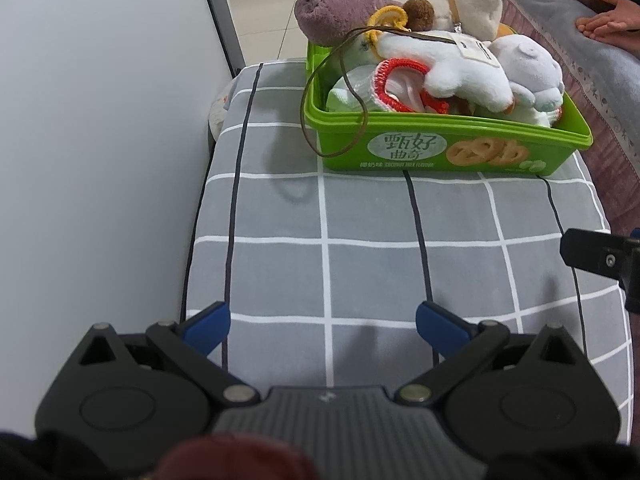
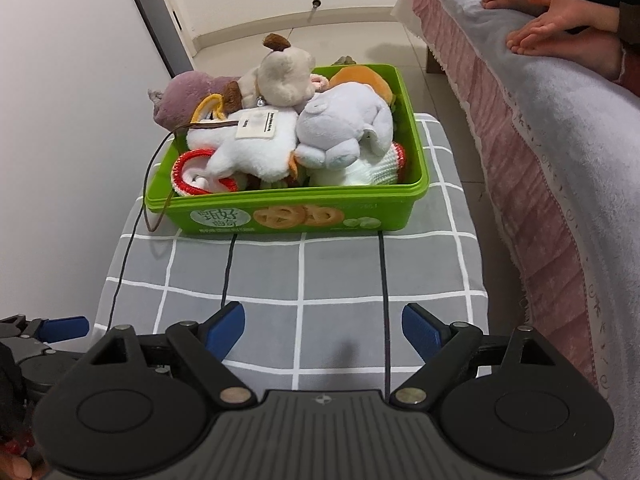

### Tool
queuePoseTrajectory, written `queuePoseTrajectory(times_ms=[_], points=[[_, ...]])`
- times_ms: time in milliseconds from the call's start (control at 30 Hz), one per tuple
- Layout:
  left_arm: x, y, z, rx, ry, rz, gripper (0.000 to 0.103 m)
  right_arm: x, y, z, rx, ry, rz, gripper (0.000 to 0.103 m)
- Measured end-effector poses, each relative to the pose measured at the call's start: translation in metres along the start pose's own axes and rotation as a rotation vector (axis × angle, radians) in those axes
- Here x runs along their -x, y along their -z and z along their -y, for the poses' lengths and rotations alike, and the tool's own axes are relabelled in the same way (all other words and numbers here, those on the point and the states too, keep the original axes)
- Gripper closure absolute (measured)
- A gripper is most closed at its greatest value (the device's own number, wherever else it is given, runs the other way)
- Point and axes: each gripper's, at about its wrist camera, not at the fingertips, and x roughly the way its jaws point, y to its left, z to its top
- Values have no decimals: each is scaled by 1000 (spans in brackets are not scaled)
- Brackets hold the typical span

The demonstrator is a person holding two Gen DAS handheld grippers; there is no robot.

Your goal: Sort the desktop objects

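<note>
Bare cloth (image 2: 340, 280) before heaped box (image 2: 296, 216)

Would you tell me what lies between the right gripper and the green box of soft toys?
Nothing but bare checked cloth: in the right wrist view, the stretch from the right gripper to the green box holds no object.

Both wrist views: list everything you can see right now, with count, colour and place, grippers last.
Box: one, green cookie tub, far end of the checked cloth, full of toys.
Plush toys: several; purple at far left, cream with brown ear on top, white in front, pale lilac right.
Knitted ring: one, red and white, front left in box.
Brown cord: one, looped over box's left rim.
Cloth: one, grey, white grid.
Bed: one, pink and grey, right.
Bystander's hands: two, on bed.
Left gripper: open, empty.
Right gripper: open, empty.
</note>
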Motion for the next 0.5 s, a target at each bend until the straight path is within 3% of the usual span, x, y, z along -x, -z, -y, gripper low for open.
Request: queuePoseTrajectory(times_ms=[500], points=[[-2,0,2,-6,4,-16,0,-2,1,2,-9,12,-14,16]])
